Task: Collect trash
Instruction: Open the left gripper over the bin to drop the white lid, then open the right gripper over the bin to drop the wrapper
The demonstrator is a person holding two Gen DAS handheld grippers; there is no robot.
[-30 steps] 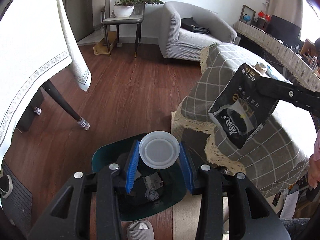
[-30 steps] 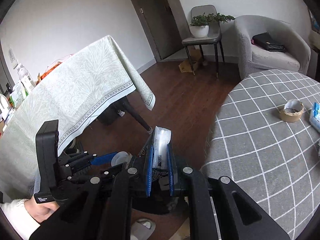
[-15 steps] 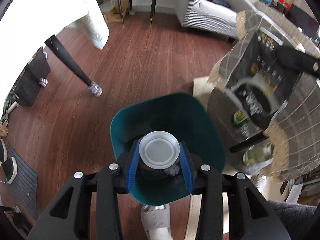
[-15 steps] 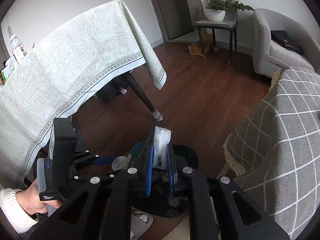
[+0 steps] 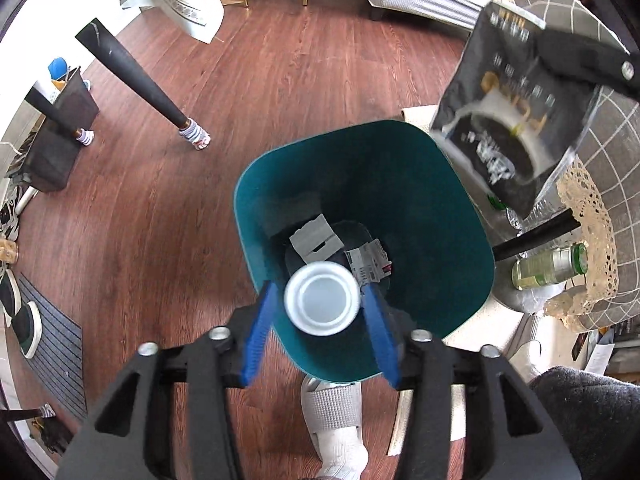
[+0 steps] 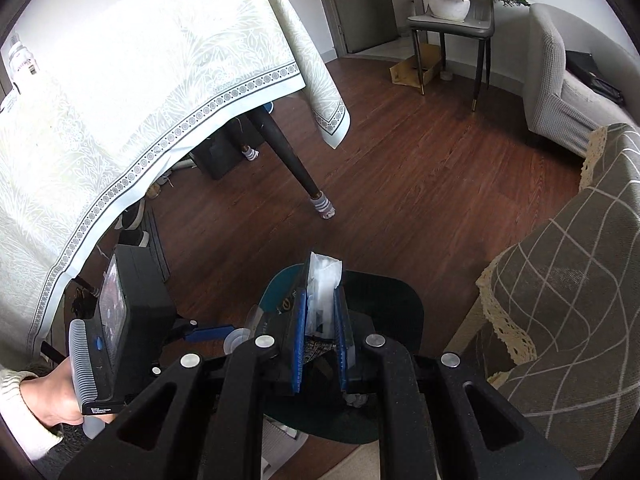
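Observation:
A teal trash bin (image 5: 400,184) stands on the wood floor, with a grey card (image 5: 316,240) and a printed label (image 5: 368,260) at its bottom. My left gripper (image 5: 318,292) points down over the bin's near rim and its jaws are opening. A round white plastic cup (image 5: 322,304) sits between the blue pads, with gaps on both sides. In the left wrist view, my right gripper is shut on a black snack bag (image 5: 512,120) hanging at the bin's right edge. The right wrist view shows my right gripper (image 6: 322,296) clamping the bag (image 6: 326,280) above the bin (image 6: 392,292).
A table under a pale cloth (image 6: 140,92) stands on the left, its dark leg (image 5: 132,76) near the bin. A check-clothed table (image 5: 600,160) crowds the right, with a green-capped bottle (image 5: 548,268) beneath. A slippered foot (image 5: 336,412) is just behind the bin.
My left gripper sank and tipped down over the bin, and its pads came off the white cup. My right gripper carried the black bag closer to the bin.

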